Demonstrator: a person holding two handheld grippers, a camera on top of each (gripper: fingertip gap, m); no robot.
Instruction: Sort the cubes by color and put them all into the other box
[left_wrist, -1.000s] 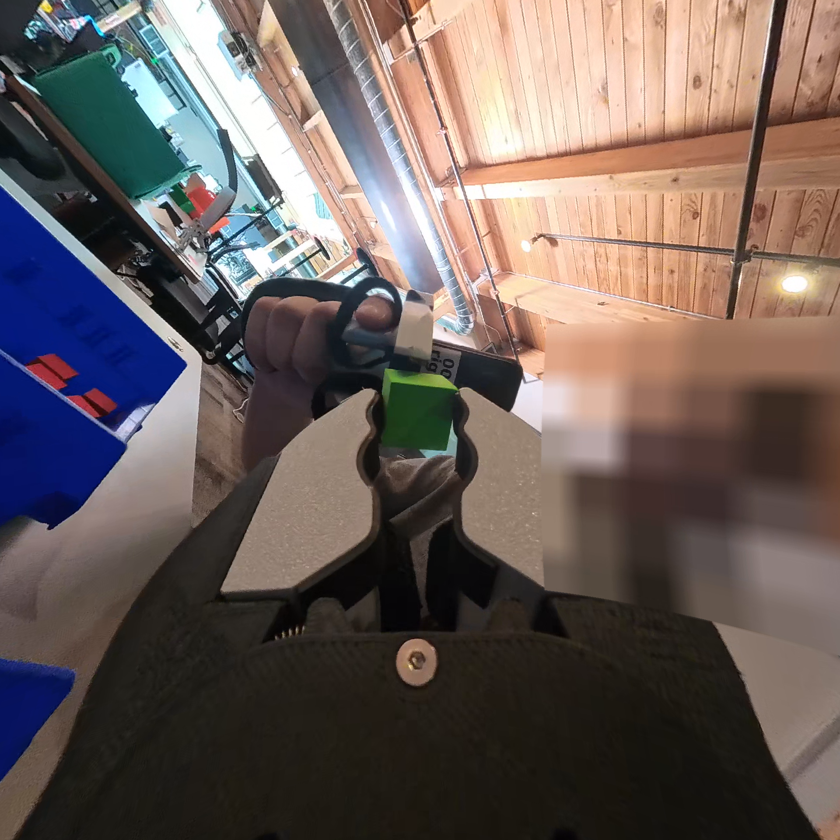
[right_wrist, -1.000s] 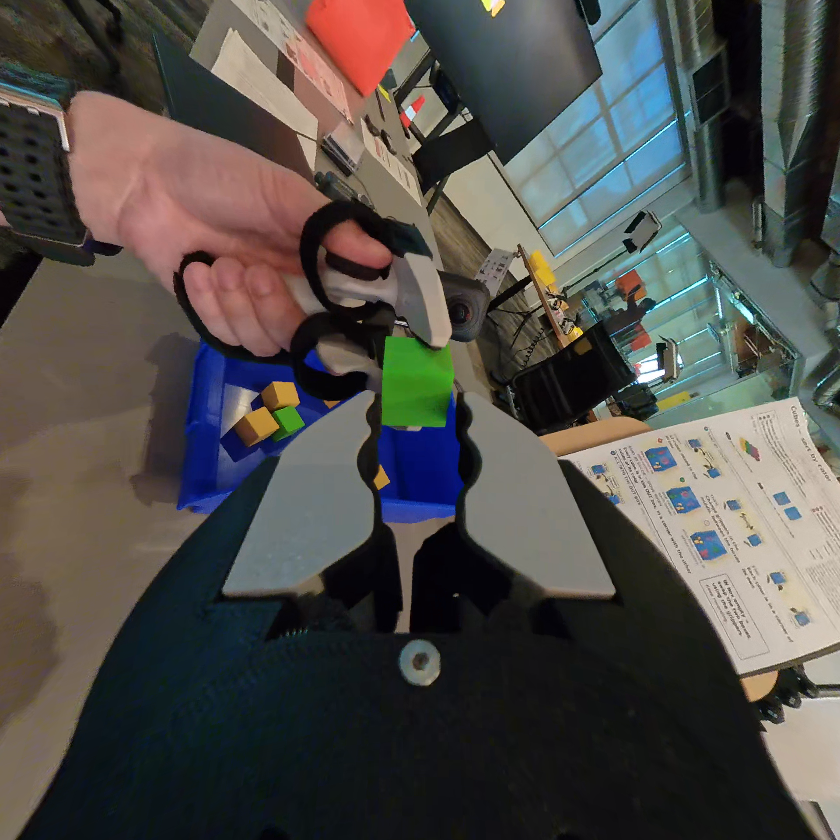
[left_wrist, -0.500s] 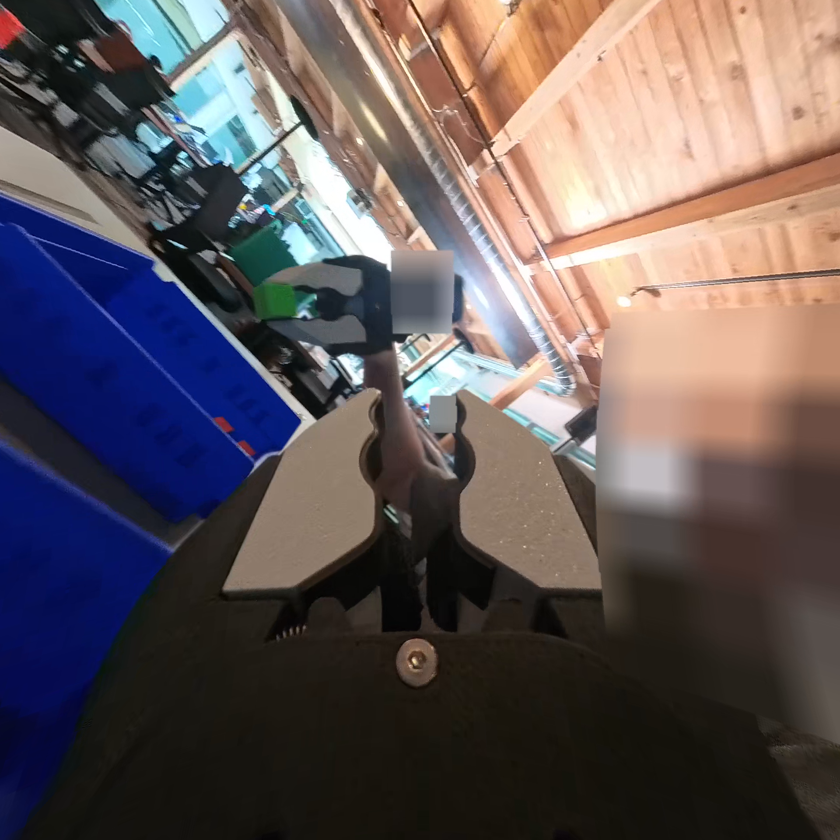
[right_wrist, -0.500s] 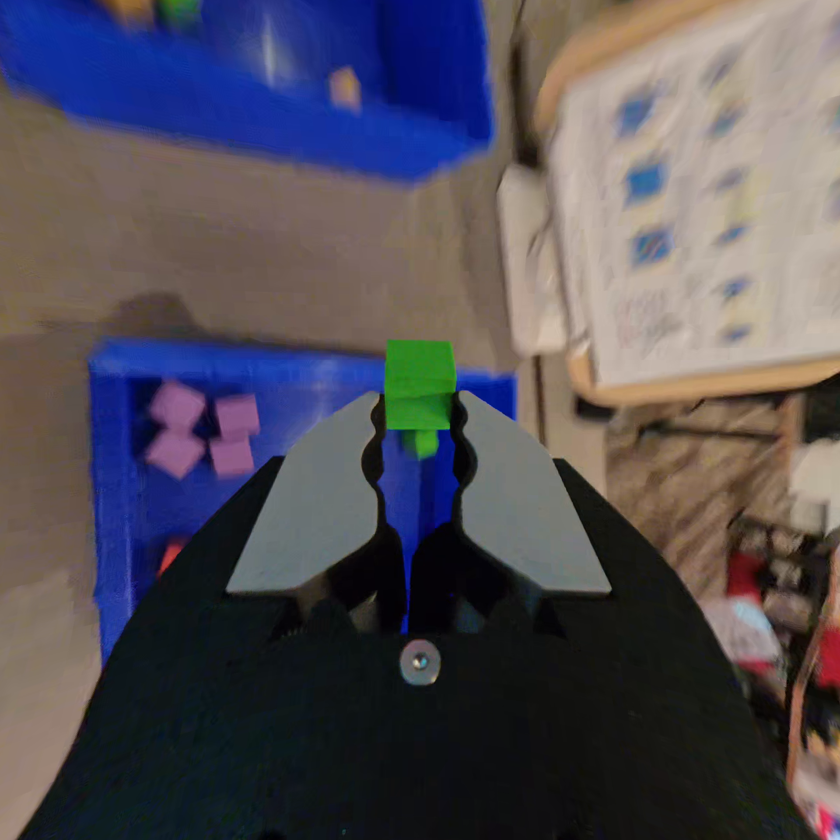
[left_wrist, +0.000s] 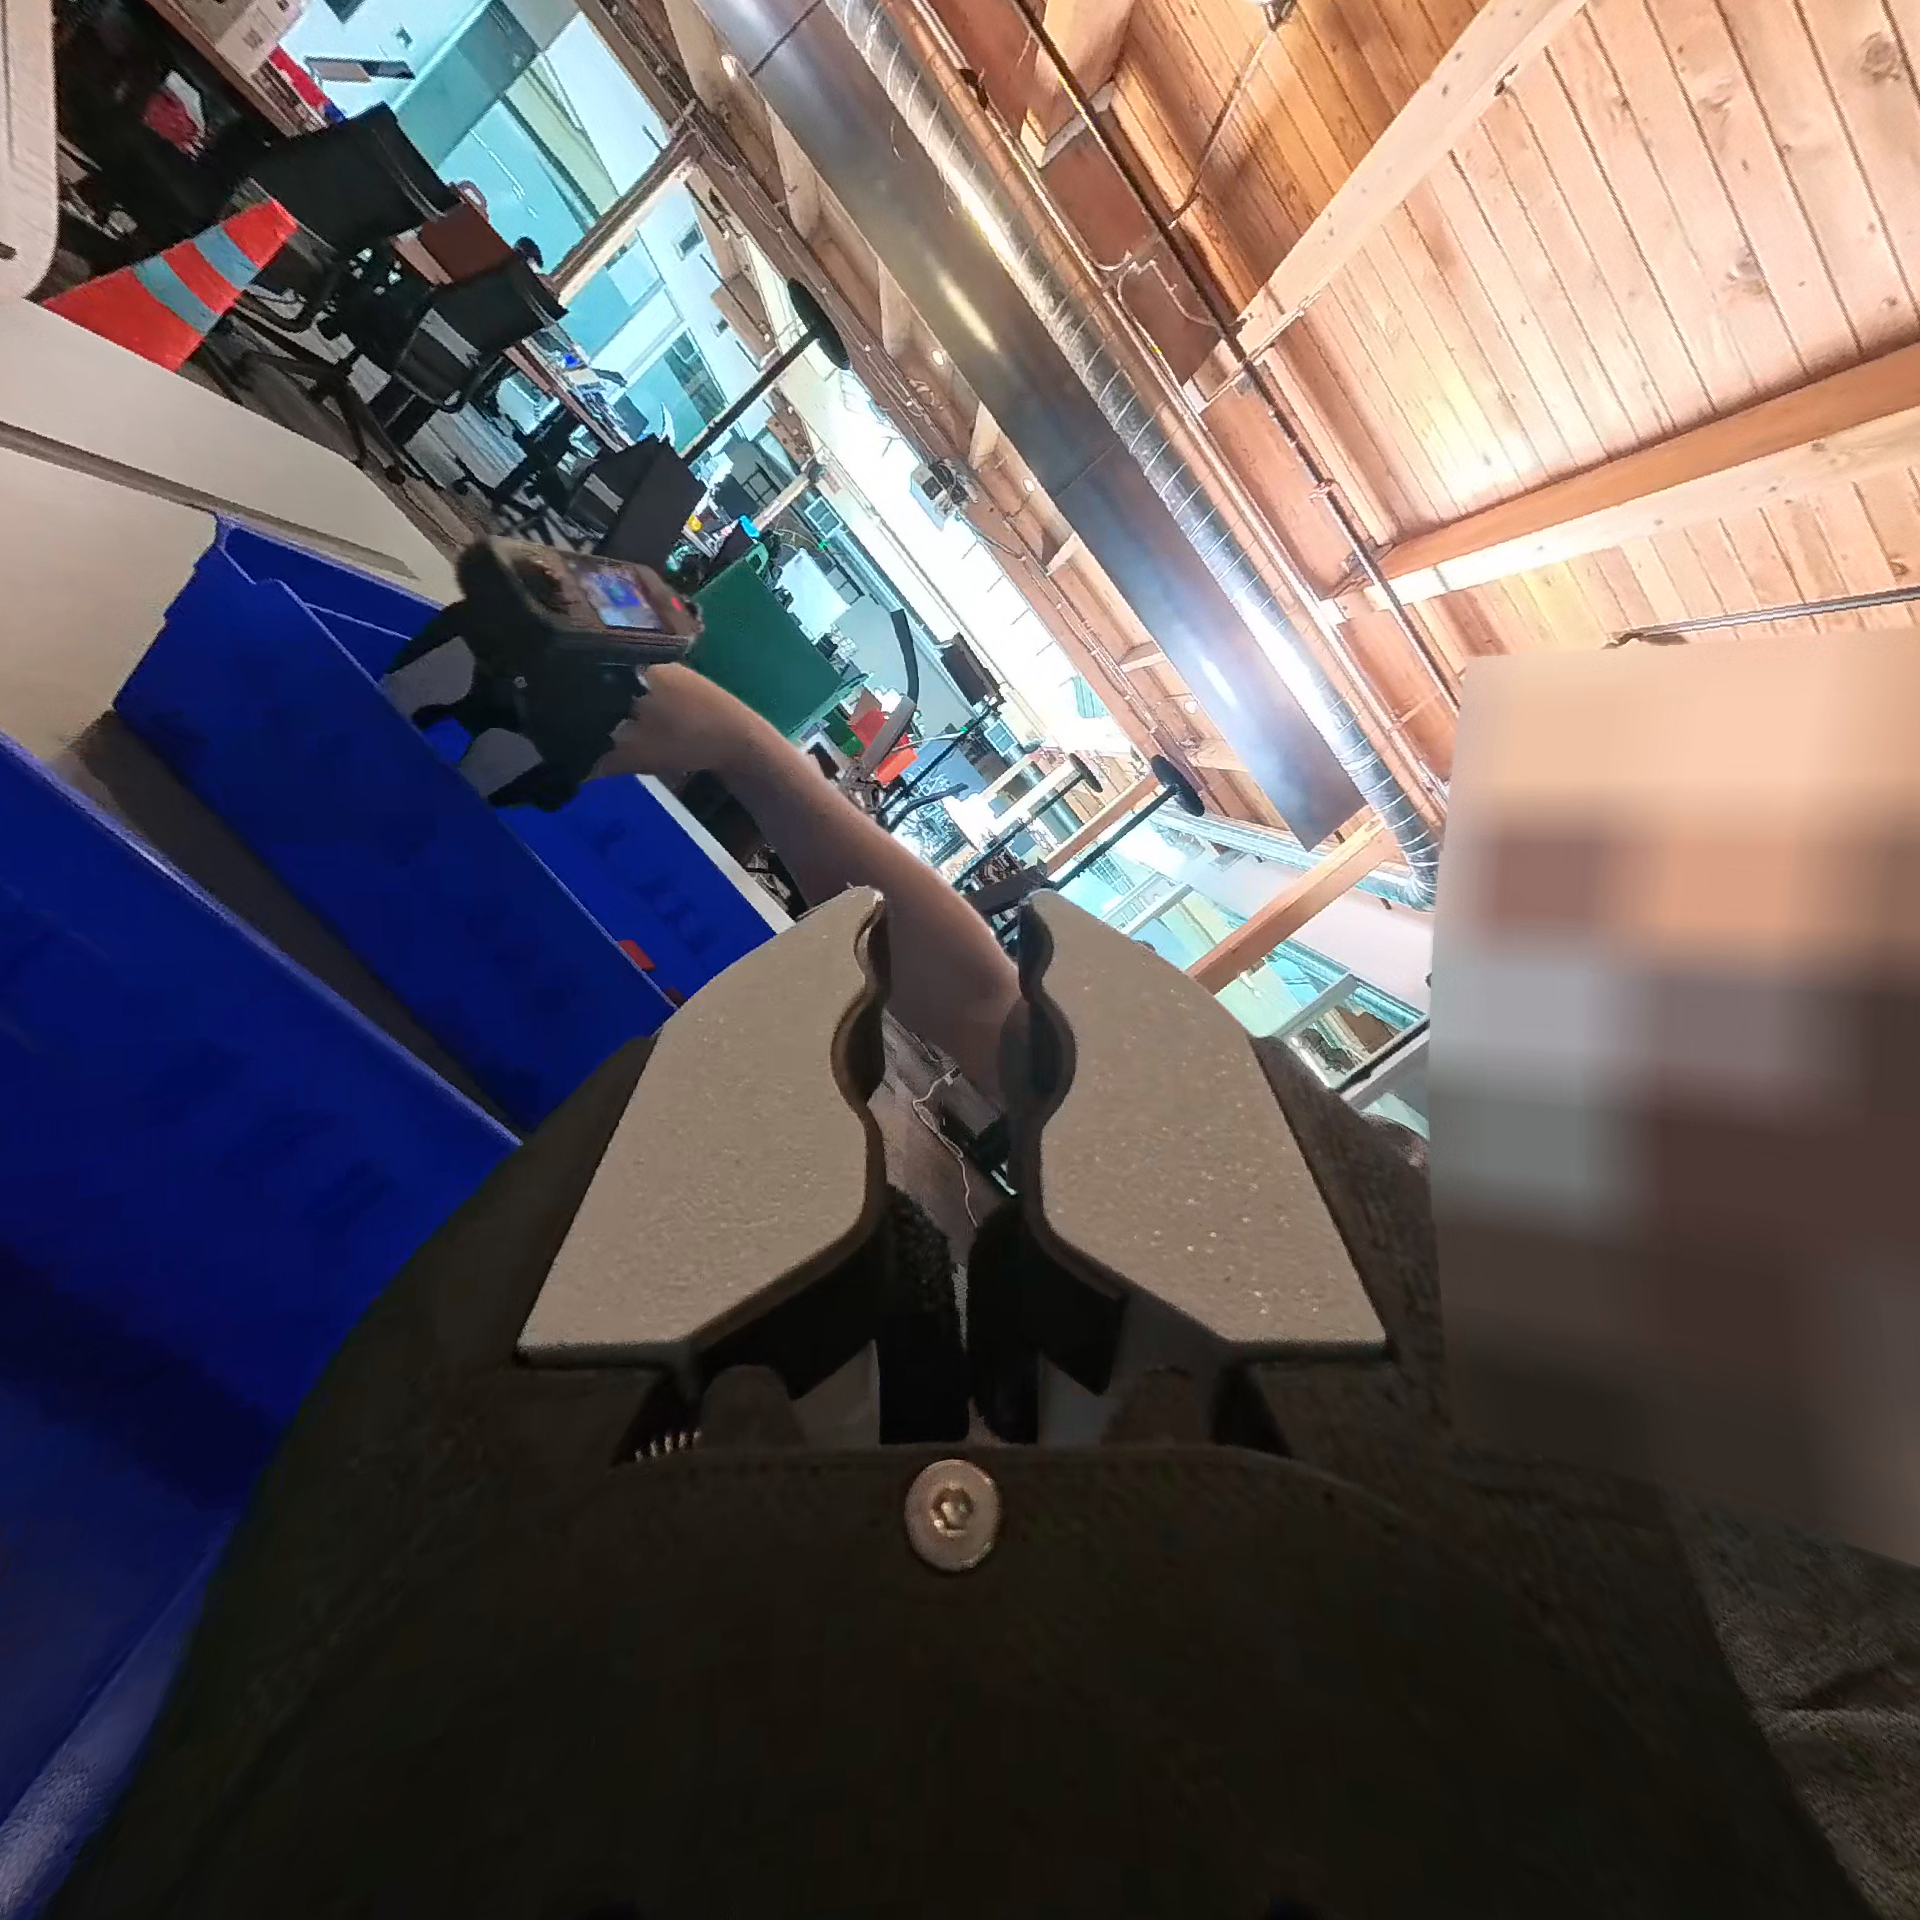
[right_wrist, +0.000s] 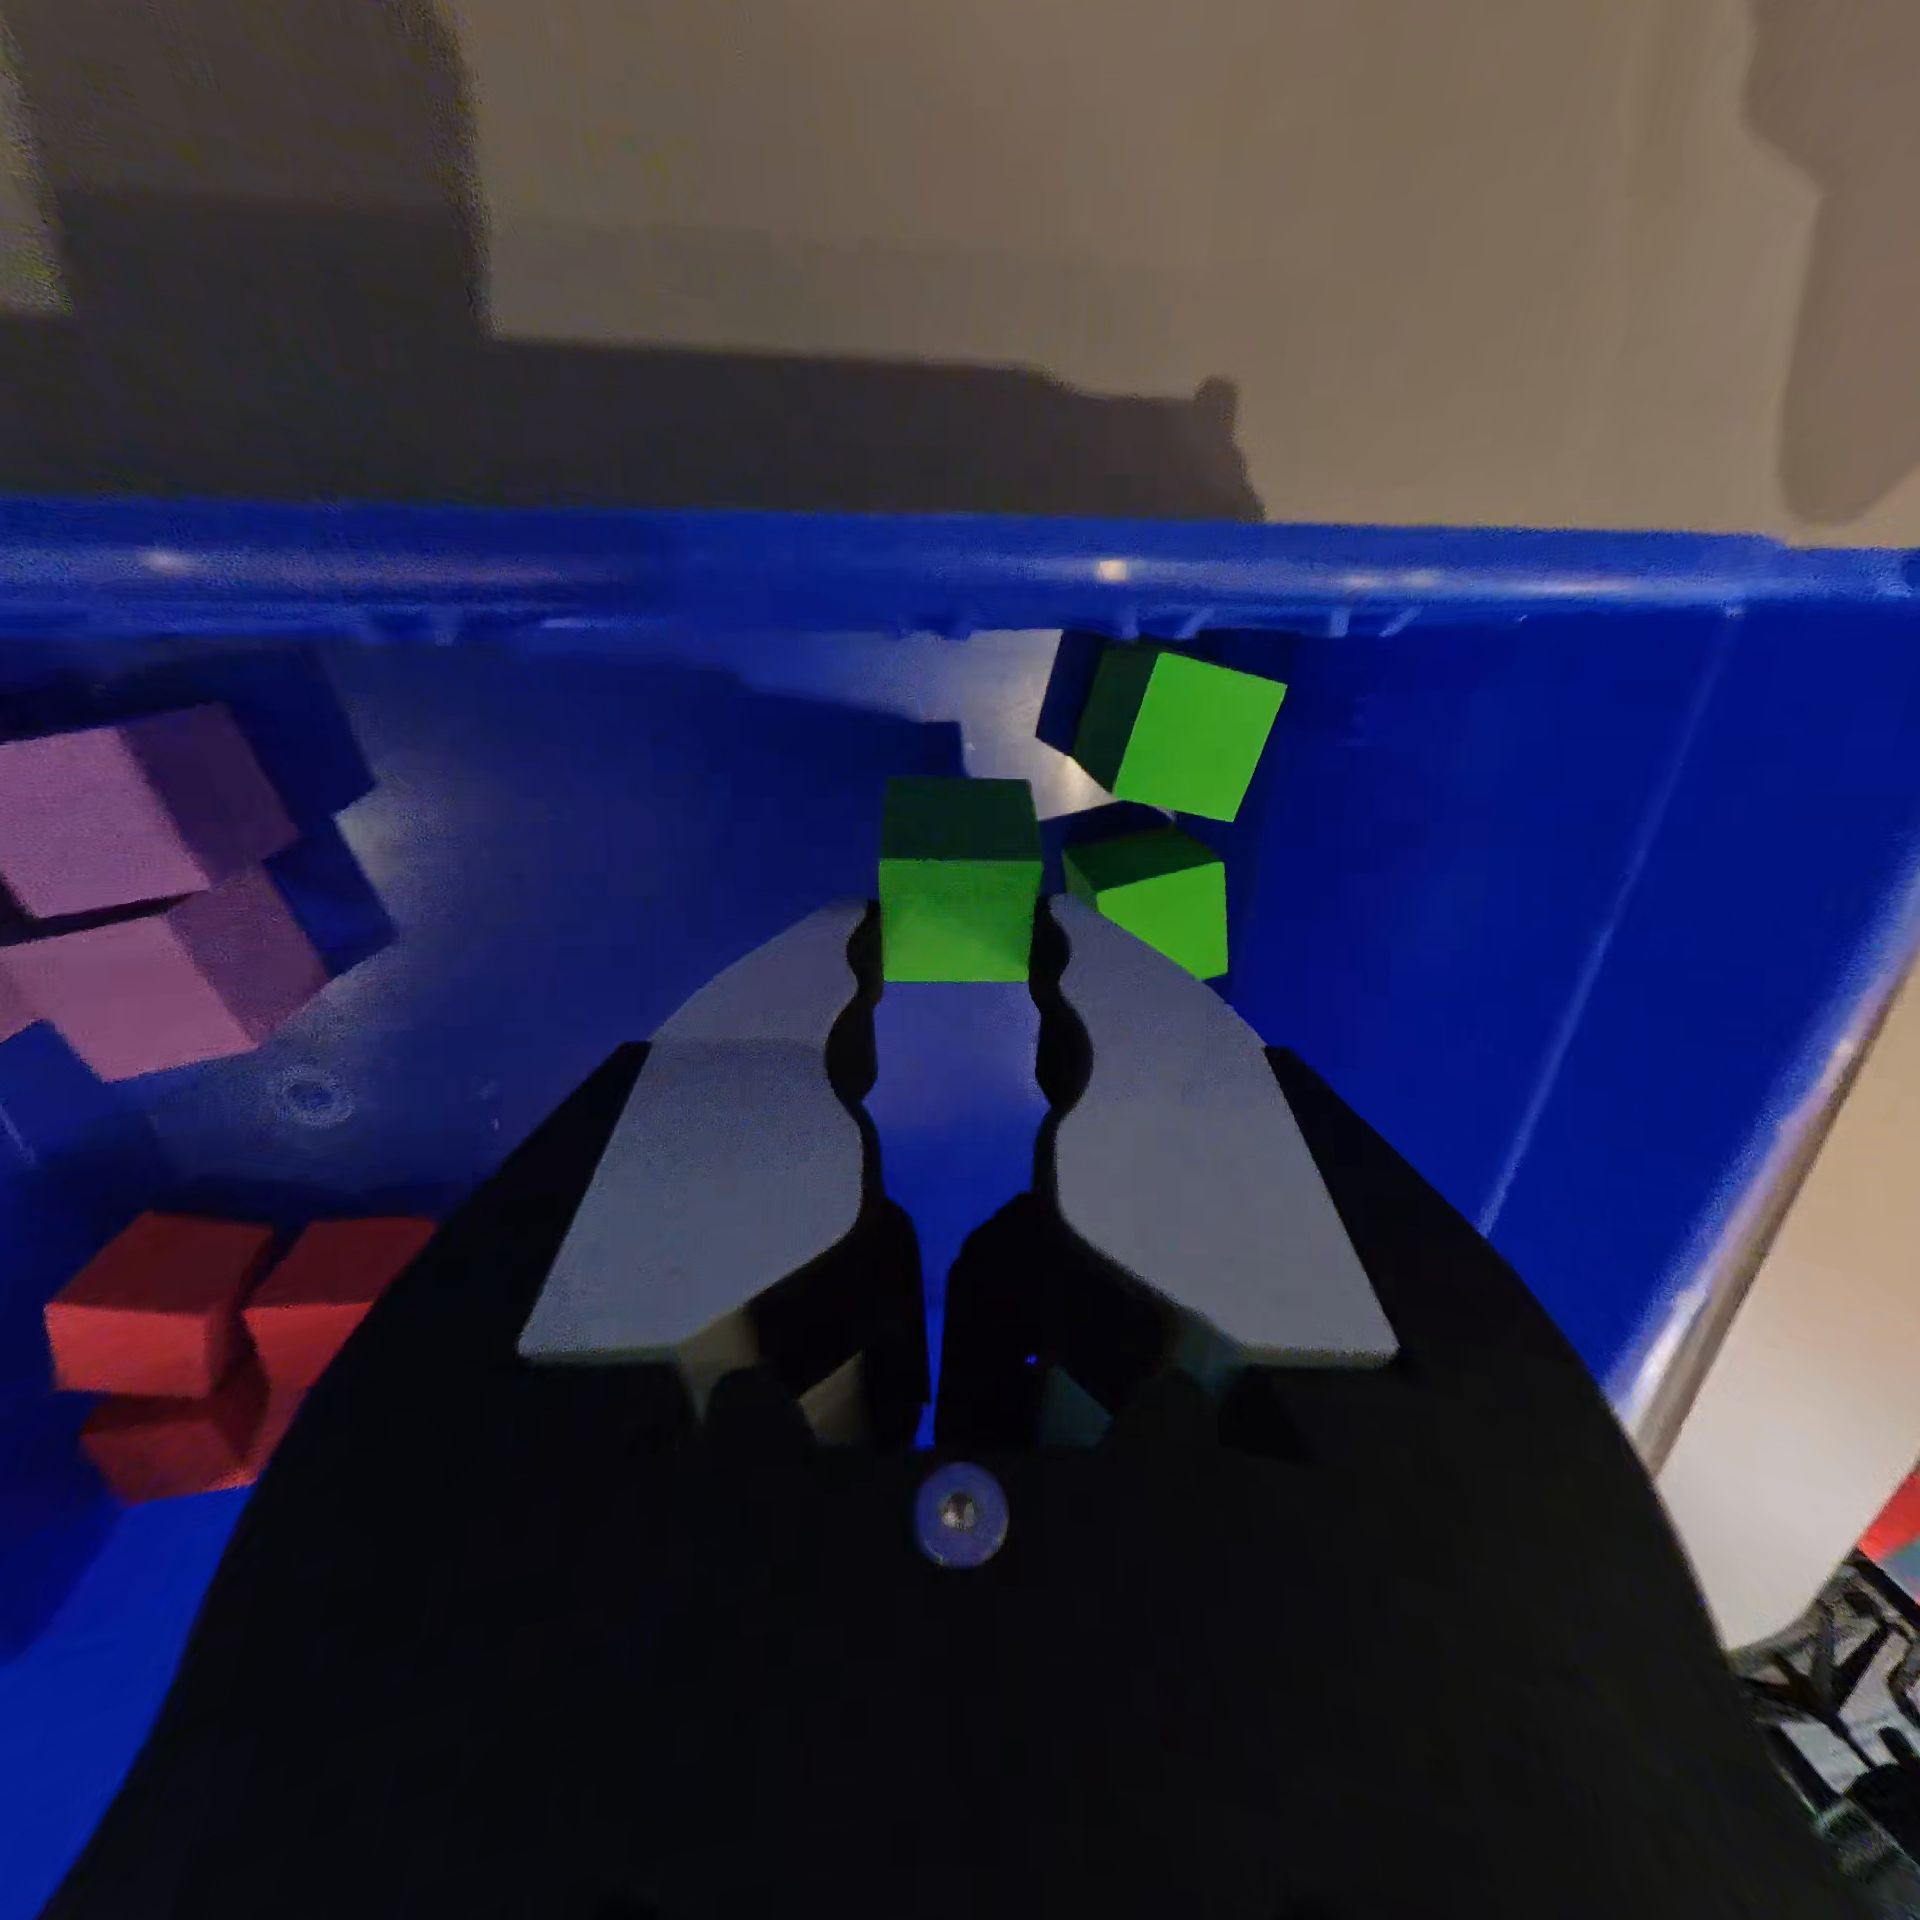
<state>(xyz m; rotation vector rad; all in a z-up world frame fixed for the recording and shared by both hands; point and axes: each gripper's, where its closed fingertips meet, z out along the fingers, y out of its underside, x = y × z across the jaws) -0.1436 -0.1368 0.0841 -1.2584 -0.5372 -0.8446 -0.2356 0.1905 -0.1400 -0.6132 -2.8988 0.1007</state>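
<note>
Left claw first: its grey fingers stand spread with nothing between them, only the person's forearm showing through the gap. A second ago it was pinching the green block together with the other claw; now it has let go and tilts upward toward the wooden ceiling. Blue bins lie to its left on the pale table, and the right claw reaches down into the farther one, well apart from the left.

Right claw, in its own view, is pressed onto the green block, which sits at the fingertips. It has swung from the mid-air handover to point down into a blue bin, so the block has changed hands and now hangs low inside. Two more green blocks lie just beside it toward the right wall, purple blocks and red blocks farther left.
</note>
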